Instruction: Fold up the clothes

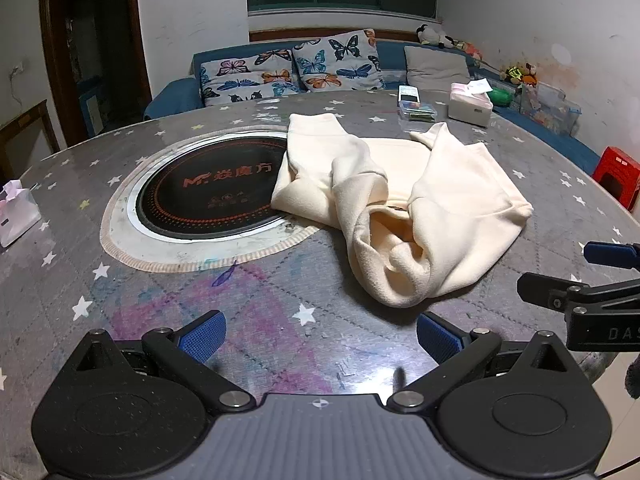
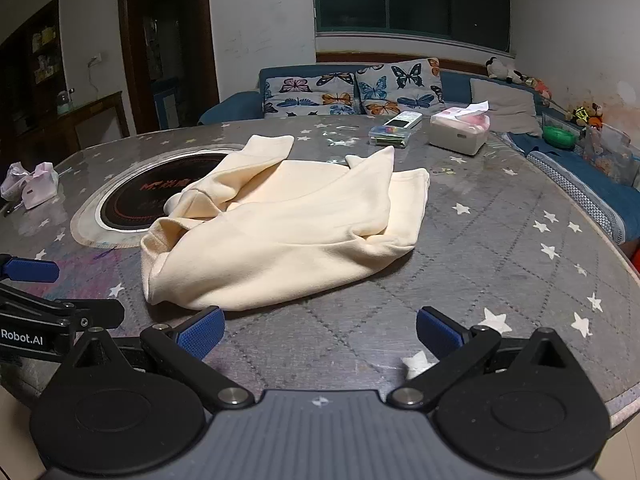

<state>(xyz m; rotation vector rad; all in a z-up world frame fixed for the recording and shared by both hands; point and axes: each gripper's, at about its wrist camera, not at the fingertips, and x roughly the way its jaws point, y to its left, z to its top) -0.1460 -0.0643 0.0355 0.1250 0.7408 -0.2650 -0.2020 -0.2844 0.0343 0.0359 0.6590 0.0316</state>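
Observation:
A cream sweatshirt (image 1: 404, 196) lies crumpled on the grey star-patterned table, sleeves bunched over its body; it also shows in the right wrist view (image 2: 288, 224). My left gripper (image 1: 320, 336) is open and empty, hovering over the table just short of the garment's near edge. My right gripper (image 2: 320, 332) is open and empty, also just short of the garment's near hem. The right gripper shows at the right edge of the left wrist view (image 1: 600, 280); the left gripper shows at the left edge of the right wrist view (image 2: 36, 300).
A round black induction plate (image 1: 212, 192) is set into the table (image 1: 120, 300), partly under the sweatshirt. A tissue box (image 1: 470, 108), a remote (image 1: 409, 95) and a small clear box (image 1: 416, 112) sit at the far side. A pink-white bag (image 1: 16, 216) stands at left. A sofa lies beyond.

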